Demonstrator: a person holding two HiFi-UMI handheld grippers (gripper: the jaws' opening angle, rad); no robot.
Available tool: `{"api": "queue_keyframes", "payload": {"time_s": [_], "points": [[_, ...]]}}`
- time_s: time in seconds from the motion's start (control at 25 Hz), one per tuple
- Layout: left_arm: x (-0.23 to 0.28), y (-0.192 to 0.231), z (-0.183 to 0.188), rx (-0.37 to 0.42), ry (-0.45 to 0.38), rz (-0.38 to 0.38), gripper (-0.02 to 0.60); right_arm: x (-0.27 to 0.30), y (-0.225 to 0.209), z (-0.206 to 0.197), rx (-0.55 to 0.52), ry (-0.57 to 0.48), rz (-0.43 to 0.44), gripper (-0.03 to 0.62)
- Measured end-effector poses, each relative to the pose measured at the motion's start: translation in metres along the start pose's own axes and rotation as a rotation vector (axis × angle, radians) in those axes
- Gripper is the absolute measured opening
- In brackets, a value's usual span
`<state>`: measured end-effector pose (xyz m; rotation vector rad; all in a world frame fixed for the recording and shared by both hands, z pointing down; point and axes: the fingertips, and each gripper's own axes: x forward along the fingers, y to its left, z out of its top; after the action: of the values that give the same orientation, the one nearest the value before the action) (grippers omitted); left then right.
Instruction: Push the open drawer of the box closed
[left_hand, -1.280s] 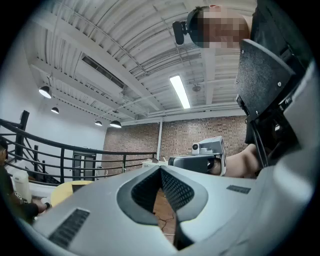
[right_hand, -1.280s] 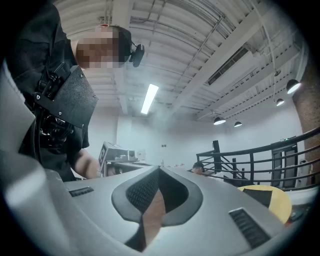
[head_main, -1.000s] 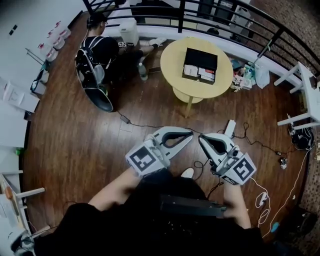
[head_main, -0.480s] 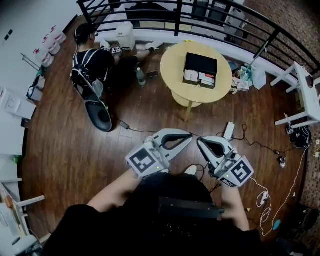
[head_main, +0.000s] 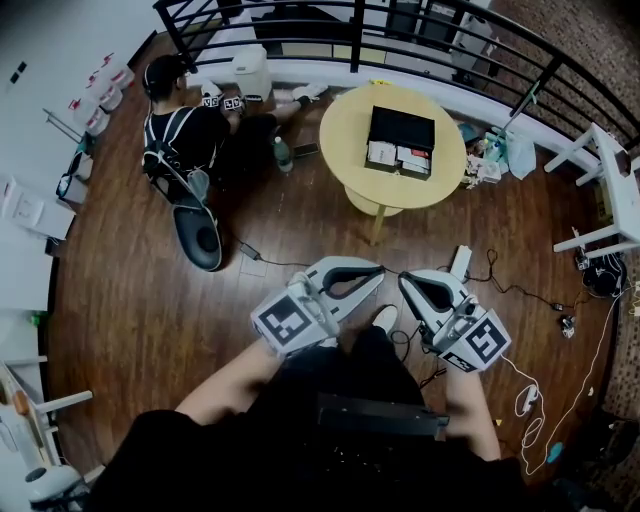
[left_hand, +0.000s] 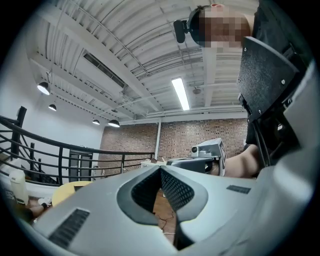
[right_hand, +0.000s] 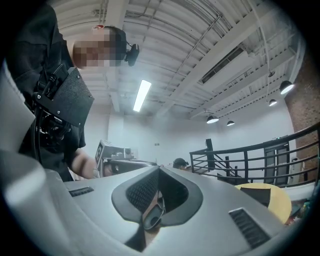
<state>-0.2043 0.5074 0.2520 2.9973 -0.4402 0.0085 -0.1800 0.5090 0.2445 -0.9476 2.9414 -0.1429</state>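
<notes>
Left gripper (head_main: 374, 270): smooth grey shell, ribbed black pads (left_hand: 176, 191), jaws closed tip to tip on nothing.
Right gripper (head_main: 406, 279): same build, jaws closed and empty, just beside the left one.
Box (head_main: 402, 124): black, rectangular, at 12 o'clock from the grippers, well apart.
Drawer (head_main: 397, 154): pulled open, white contents showing.
Table (head_main: 345, 125): round, pale yellow top, carries the box.
Floor (head_main: 150, 300): dark glossy wood planks.
Railing (head_main: 420, 45): curved black metal bars beyond the table.
Person (head_main: 180, 130): sitting on the floor at 10 o'clock.
</notes>
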Motion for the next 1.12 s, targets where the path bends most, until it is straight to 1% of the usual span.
{"api": "queue_keyframes", "payload": {"time_s": [0.2,0.4,0.8,1.12], "points": [[0.040,0.016,-0.003,0.002,0.002,0.016,0.023,-0.012,-0.040,-0.006,0.004,-0.005,0.016,-0.005],[0.082,0.029,0.001,0.005,0.010,0.030,0.023,-0.025,-0.084,0.000,0.006,-0.007,0.037,-0.004],[0.193,0.074,0.008,0.006,0.026,0.061,0.023,-0.051,-0.196,0.011,0.006,-0.001,0.082,-0.004],[0.251,0.104,0.006,0.017,0.037,0.090,0.023,-0.063,-0.260,0.011,0.019,-0.018,0.107,-0.004]]}}
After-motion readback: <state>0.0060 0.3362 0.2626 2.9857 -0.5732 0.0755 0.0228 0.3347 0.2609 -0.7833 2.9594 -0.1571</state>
